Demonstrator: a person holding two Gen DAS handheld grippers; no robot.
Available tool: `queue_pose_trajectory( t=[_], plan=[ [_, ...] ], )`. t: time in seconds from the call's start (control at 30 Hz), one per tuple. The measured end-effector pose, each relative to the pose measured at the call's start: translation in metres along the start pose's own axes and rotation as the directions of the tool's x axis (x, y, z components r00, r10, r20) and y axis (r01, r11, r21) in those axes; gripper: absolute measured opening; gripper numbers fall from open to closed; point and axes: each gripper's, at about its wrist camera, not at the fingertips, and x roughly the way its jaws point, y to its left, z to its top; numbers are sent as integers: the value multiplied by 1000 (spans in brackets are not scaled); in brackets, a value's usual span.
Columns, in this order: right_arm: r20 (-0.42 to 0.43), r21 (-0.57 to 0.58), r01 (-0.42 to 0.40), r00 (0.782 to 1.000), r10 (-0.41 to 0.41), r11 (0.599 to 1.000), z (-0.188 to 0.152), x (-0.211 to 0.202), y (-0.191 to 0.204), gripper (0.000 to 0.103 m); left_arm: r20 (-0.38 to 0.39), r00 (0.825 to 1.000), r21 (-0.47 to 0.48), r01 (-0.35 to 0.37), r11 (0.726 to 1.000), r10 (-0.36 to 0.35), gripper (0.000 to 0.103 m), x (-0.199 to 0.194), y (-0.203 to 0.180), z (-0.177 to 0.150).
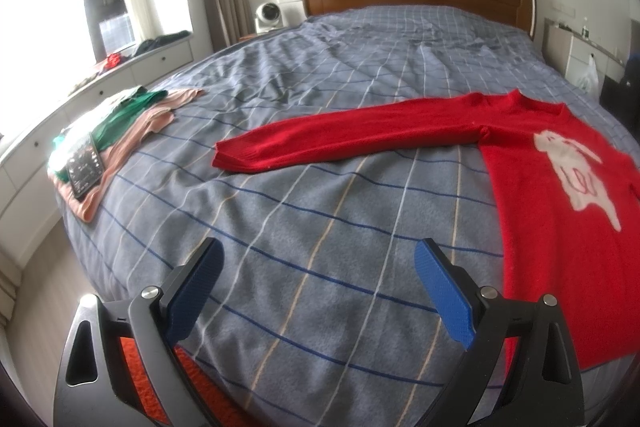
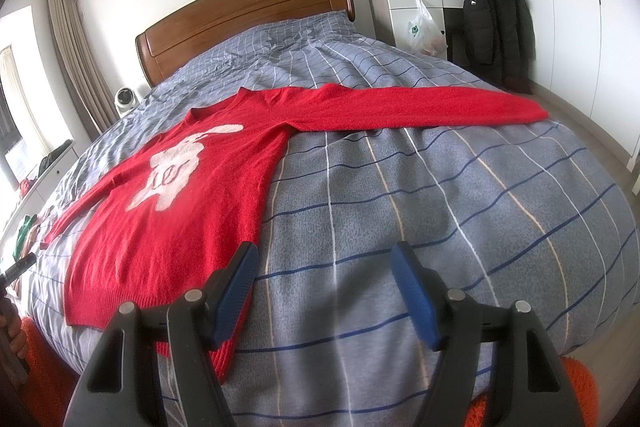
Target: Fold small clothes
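One red sweater (image 2: 180, 211) lies flat, face up, across the checked bedspread (image 2: 400, 227), both sleeves stretched out; both claws, left gripper (image 1: 320, 287) and right gripper (image 2: 324, 287), hang wide and empty near its hem. Best to pinch a cuff and lay each sleeve across the chest before doubling the body. Only the left view shows the folded pile (image 1: 120, 131) at the bed's edge, only the right the black coat (image 2: 492, 27).

Your left gripper (image 1: 318, 283) and right gripper (image 2: 324, 287) match: black forked frames, round silver pivot screws, and ribbed blue pads (image 2: 414, 297) on the fingers
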Motion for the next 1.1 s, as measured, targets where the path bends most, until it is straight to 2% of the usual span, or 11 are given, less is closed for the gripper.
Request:
queue_pose_trajectory(
  t=[0.57,0.83,0.97,1.1],
  plan=[
    [2,2,1,1000,-1,1000,1,0,0,69,-36,999,3,14,1000,-13,97,5,1,-3],
    [-2,8,0,1000,0,1000,2,0,-2,69,-133,990,7,52,999,-51,99,19,0,-8],
    [-1,83,-15,1000,16,996,13,-4,-20,69,-138,988,-22,67,998,-69,99,20,6,-6],
    [29,190,-8,1000,3,982,49,-8,-68,69,-161,985,-43,61,997,-68,99,25,9,-7]
  ],
)
